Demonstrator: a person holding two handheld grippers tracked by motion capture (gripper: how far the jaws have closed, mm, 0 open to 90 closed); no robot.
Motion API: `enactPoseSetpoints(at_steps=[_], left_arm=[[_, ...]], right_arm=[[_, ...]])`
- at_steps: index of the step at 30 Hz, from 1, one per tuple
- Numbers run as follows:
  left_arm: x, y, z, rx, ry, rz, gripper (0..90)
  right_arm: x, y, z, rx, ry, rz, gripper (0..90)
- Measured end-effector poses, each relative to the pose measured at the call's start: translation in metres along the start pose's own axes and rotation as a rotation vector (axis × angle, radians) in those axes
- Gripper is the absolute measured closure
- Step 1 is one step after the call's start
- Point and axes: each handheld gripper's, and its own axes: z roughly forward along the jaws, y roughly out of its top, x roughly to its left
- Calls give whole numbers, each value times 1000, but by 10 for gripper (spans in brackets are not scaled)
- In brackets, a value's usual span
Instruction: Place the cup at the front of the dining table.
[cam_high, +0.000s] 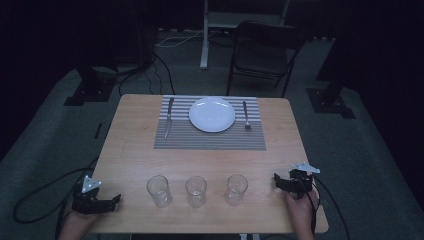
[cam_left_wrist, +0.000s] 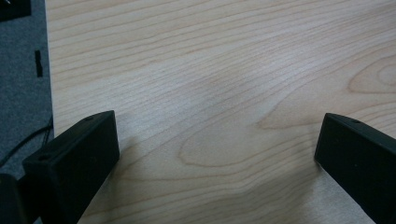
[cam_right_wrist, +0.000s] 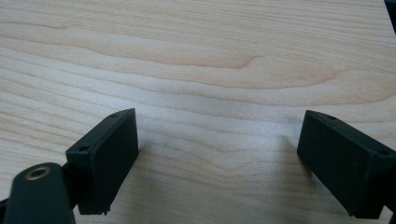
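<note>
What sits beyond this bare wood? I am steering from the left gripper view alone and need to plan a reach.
Observer: Three empty glasses stand in a row along the near edge; the nearest to your left tool is the left glass.
Operator: Anything farther back?
Observer: A striped placemat carries a white plate, with a knife on its left and a fork on its right.
Operator: Where is the other tool?
Observer: The right tool rests near the table's right corner, jaws apart, past the right glass.
</note>
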Motion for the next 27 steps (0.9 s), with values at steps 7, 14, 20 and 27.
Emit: enactPoseSetpoints(at_steps=[7, 14, 20, 27], left_arm=[[-6, 3, -6, -52, -43, 8, 2], [-8, 4, -10, -89, -73, 10, 3], [-11, 10, -22, -150, -75, 15, 3], [-15, 15, -37, -251, -117, 2, 3]], right_arm=[[0, 0, 0, 0, 0, -1, 122], [0, 0, 0, 0, 0, 0, 122], [0, 0, 0, 0, 0, 0, 122], [0, 0, 0, 1, -1, 0, 122]])
